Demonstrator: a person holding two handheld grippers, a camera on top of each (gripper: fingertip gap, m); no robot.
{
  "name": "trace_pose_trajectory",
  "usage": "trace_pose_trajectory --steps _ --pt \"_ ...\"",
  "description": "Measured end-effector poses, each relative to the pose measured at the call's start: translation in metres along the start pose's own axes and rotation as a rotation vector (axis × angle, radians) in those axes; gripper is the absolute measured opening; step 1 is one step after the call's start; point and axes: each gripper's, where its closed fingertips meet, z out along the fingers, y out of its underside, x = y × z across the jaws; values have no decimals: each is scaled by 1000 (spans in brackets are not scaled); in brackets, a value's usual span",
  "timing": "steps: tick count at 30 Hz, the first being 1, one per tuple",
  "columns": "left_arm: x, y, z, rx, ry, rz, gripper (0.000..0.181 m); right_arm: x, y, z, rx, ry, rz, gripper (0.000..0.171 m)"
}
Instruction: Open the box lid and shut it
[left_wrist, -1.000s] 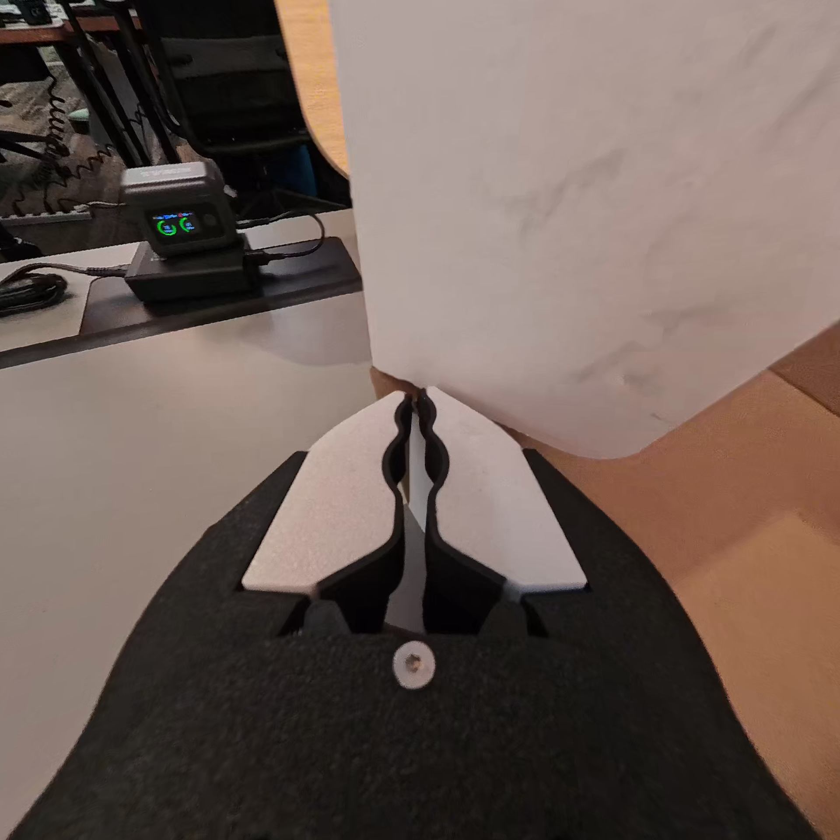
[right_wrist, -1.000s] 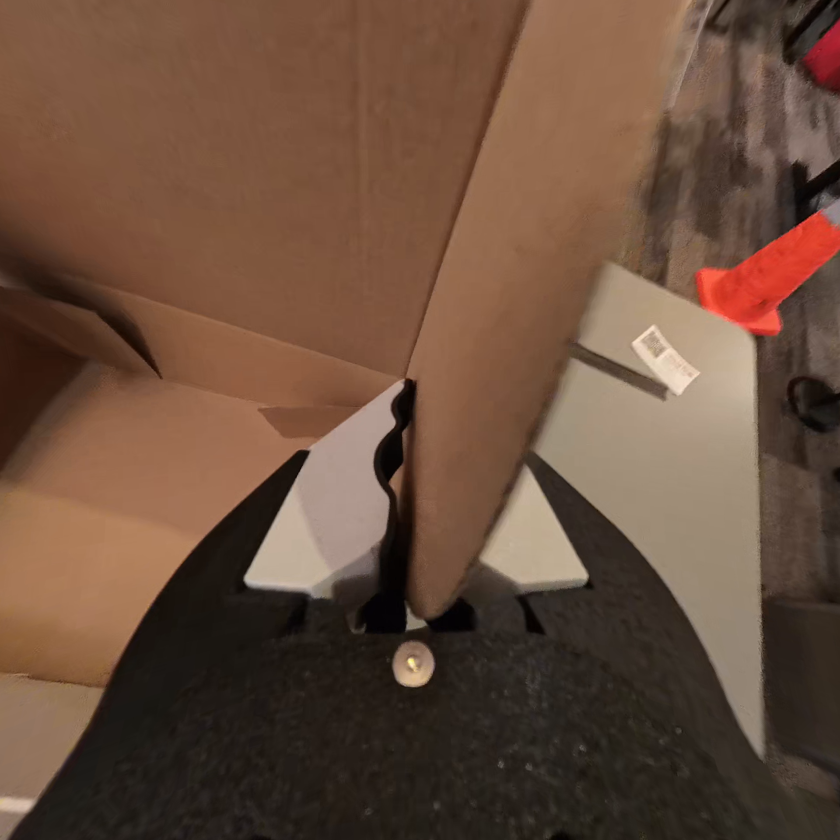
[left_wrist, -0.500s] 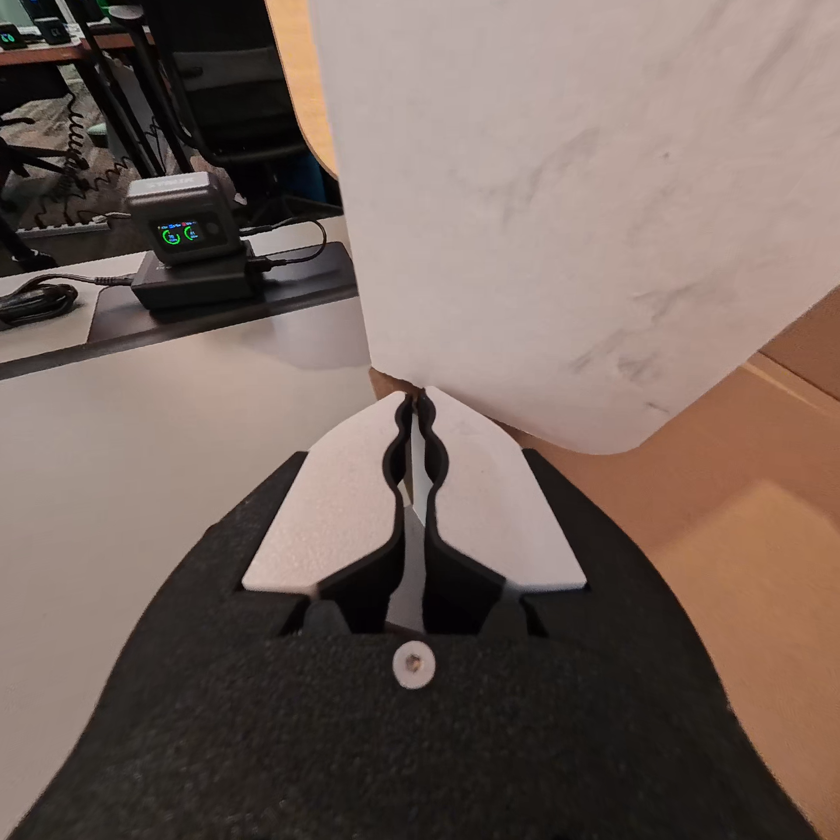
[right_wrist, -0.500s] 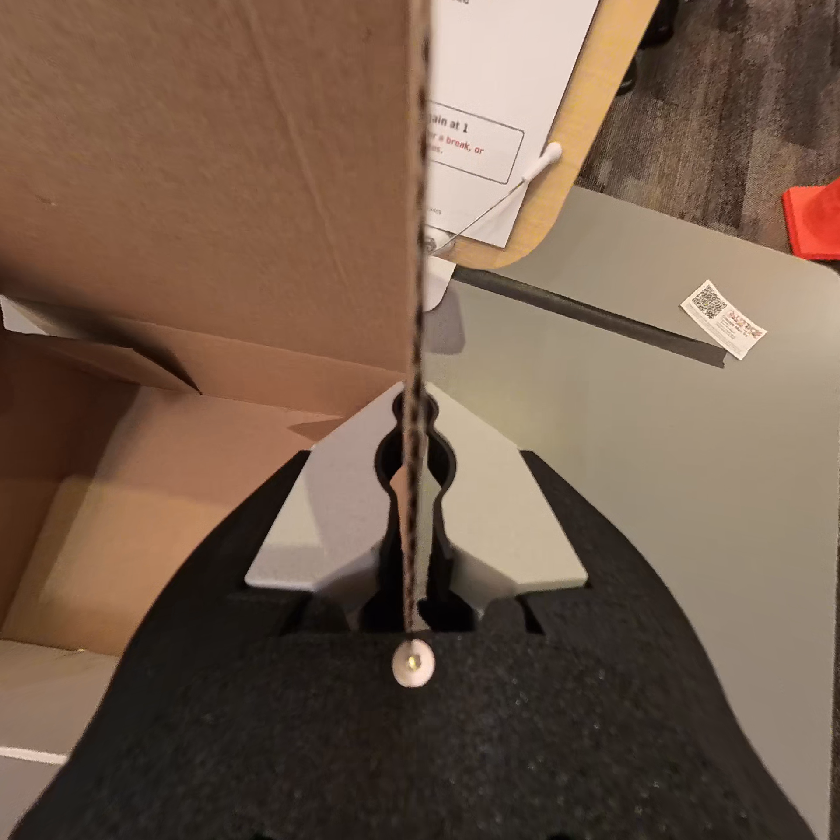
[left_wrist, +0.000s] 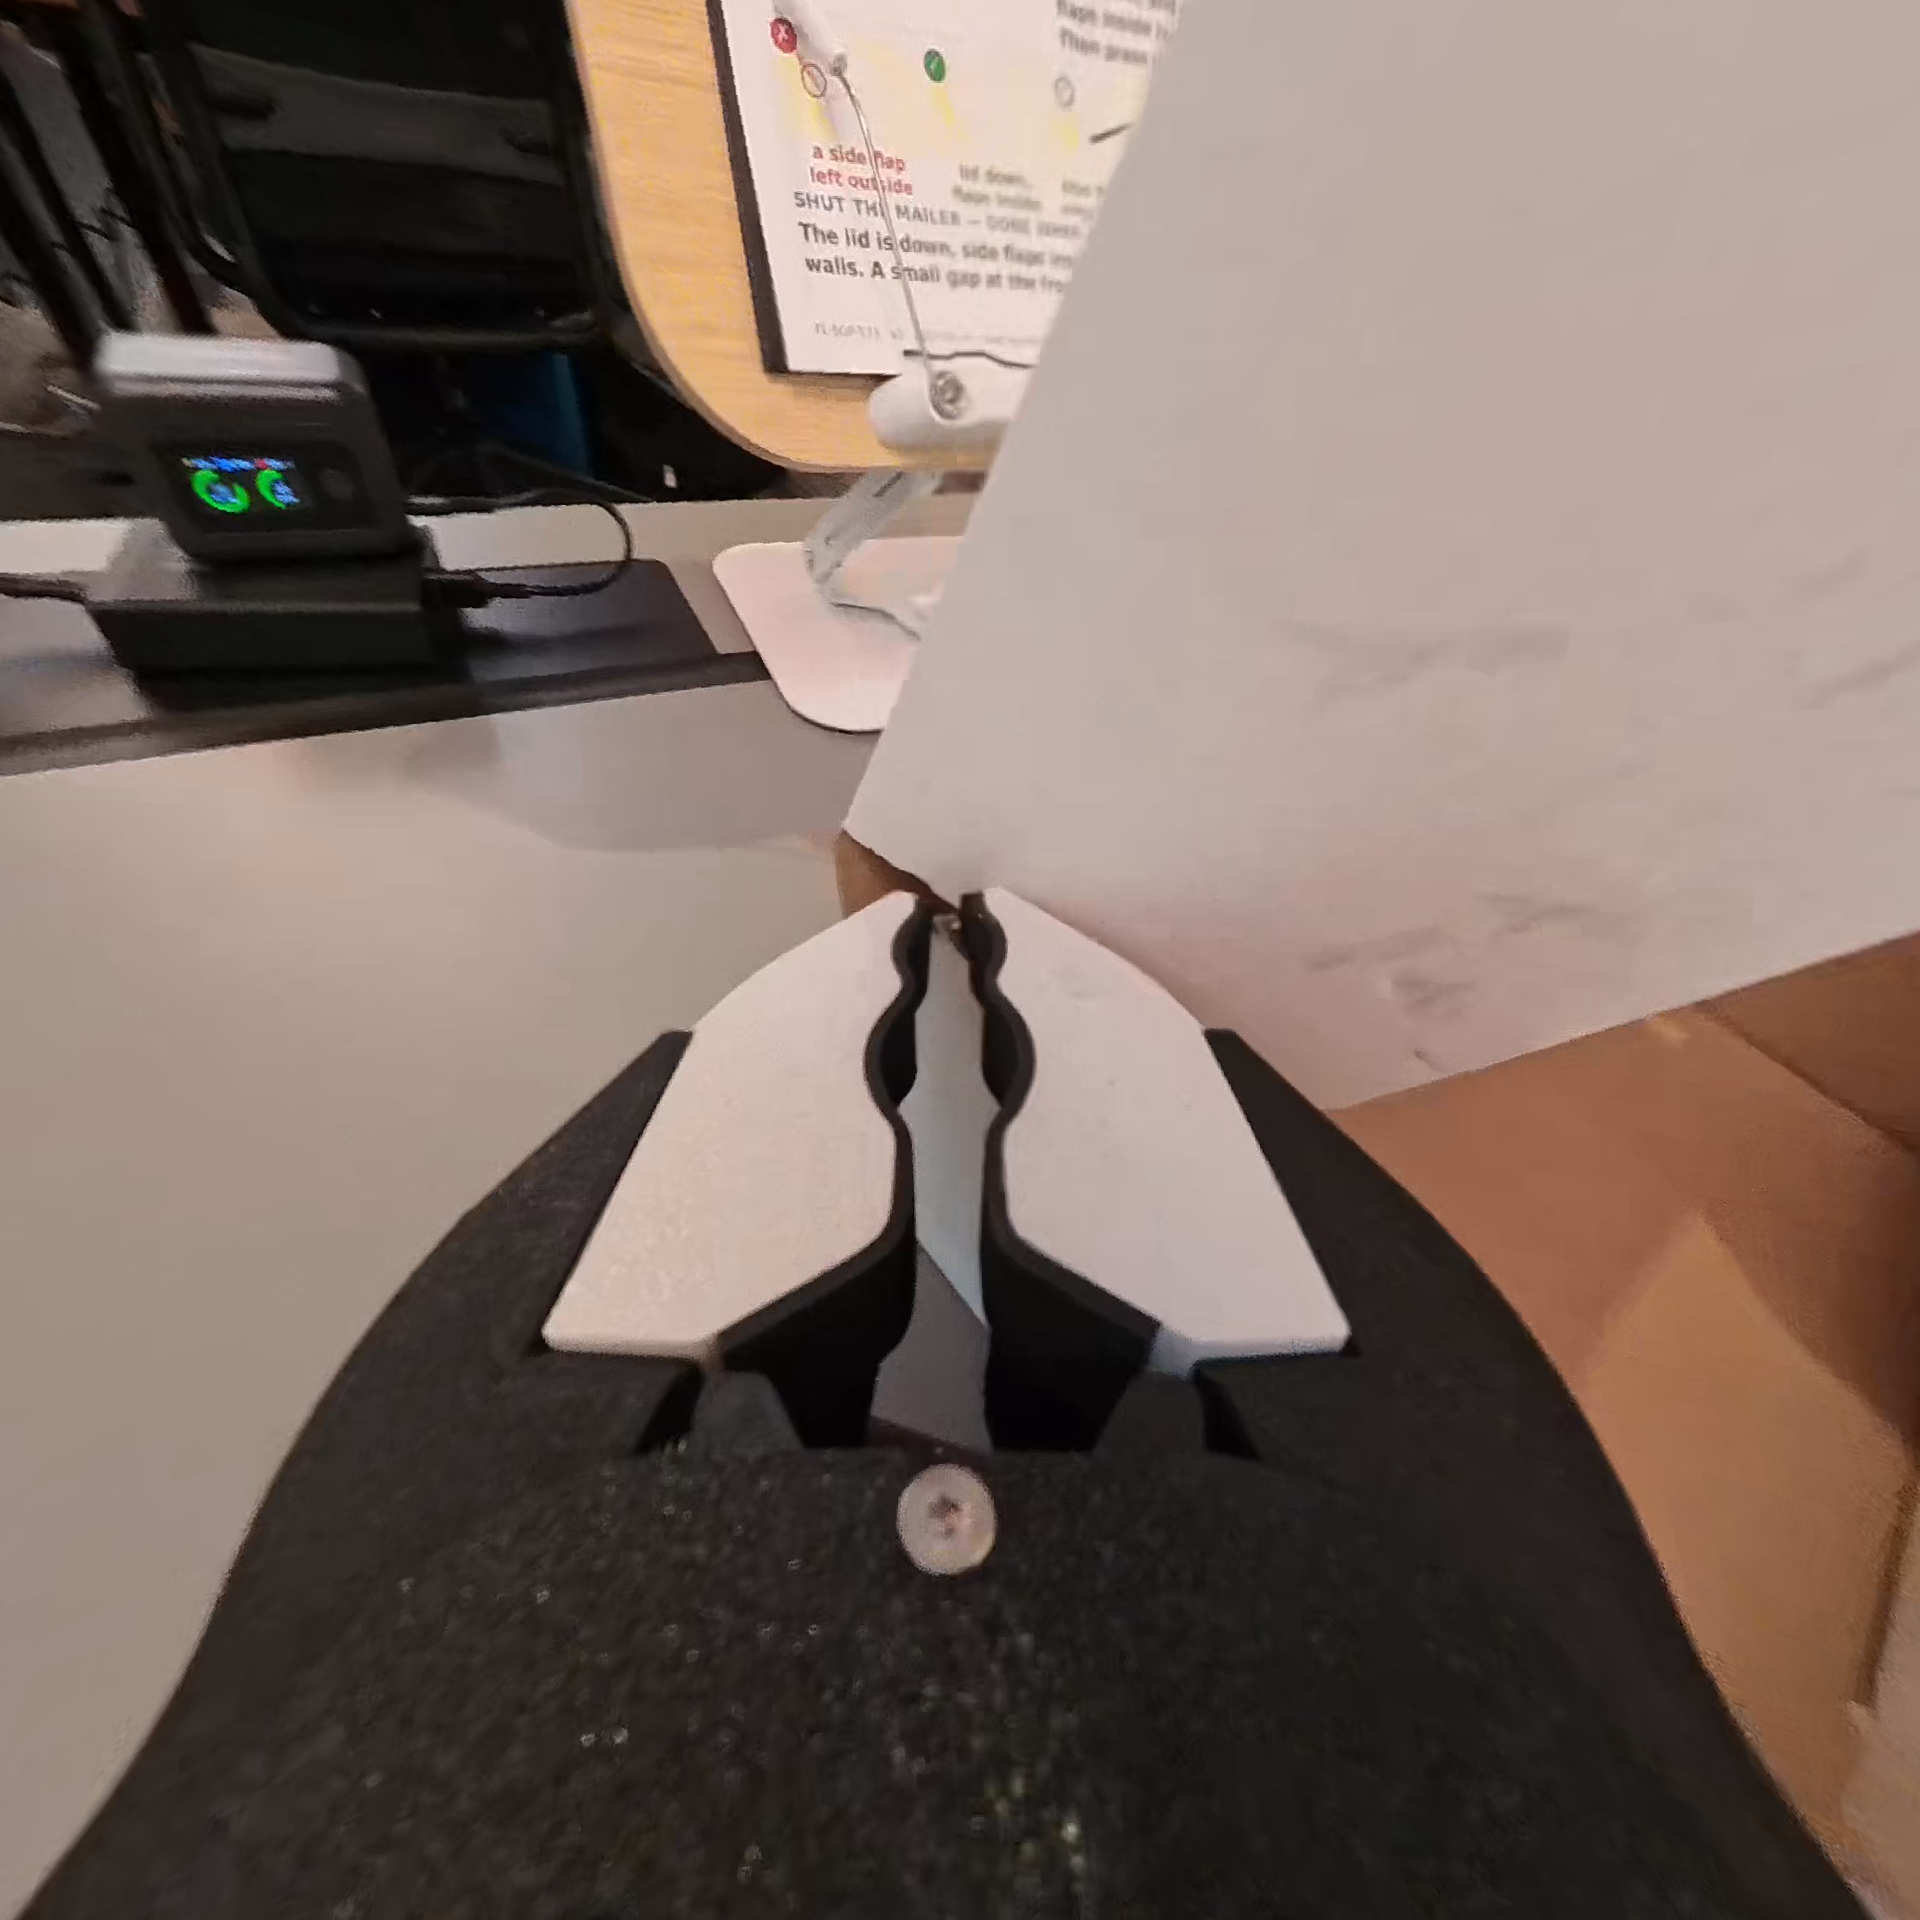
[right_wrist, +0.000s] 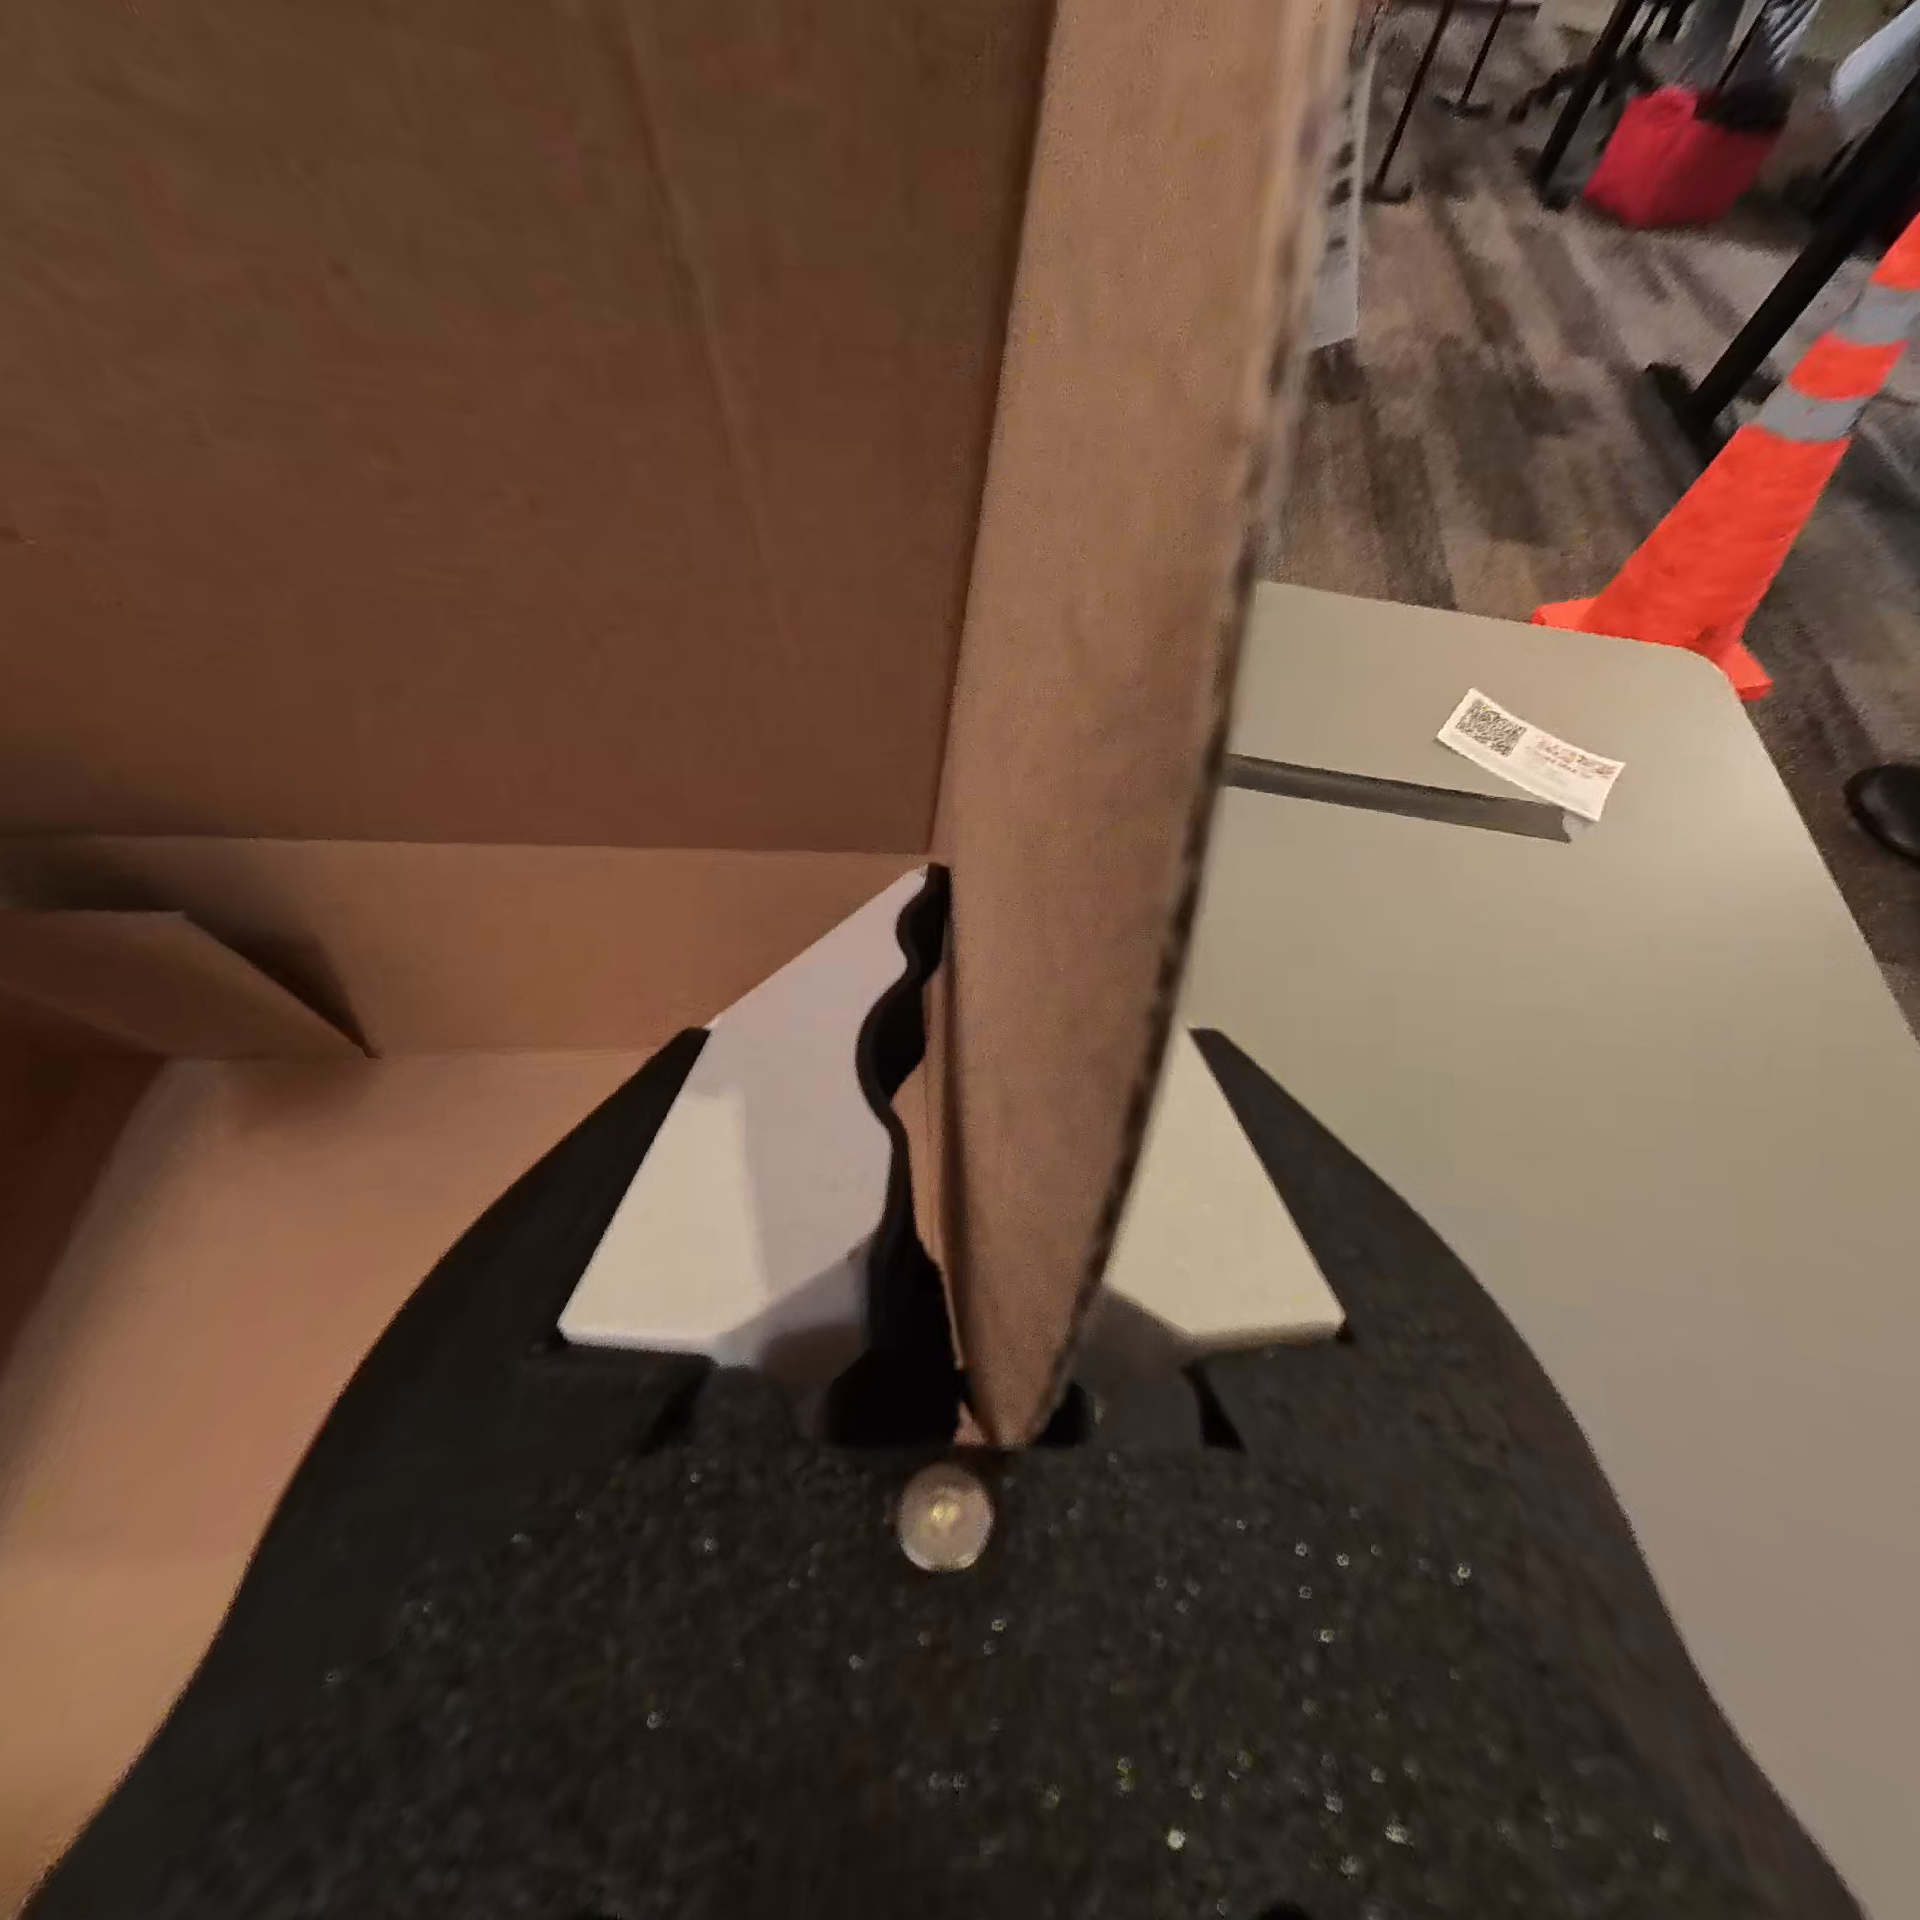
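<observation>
Lid up, shutting still to come: left gripper (left_wrist: 948, 914) pinching white-faced cardboard side flap (left_wrist: 1455, 520) rising toward 1 o'clock, right gripper (right_wrist: 940, 1039) clamped on brown cardboard side flap (right_wrist: 1101, 831) at 12, only the right view baring open brown cardboard box (right_wrist: 312, 1195) at 9

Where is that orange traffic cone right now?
In the right wrist view, the cone stands on the floor at the upper right, just beyond the grey table's far corner.
</observation>
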Motion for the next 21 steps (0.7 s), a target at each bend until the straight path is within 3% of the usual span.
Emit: trace_pose_trajectory --steps 3,8,13,15,21 --pt "10 -7 -19 -13 103 -62 30 -1 2 -1 21 22 -6 1" --pt "31 -43 -74 43 132 -40 39 -3 1 -1 38 45 -11 1" --pt "88 -97 -92 50 121 77 81 -7 0 -2 37 51 -13 2" --pt "86 -107 -83 19 -3 125 79 -8 0 -3 39 53 -12 2" --pt "63 -111 -67 -35 -288 265 30 -9 3 -10 47 10 -59 2"
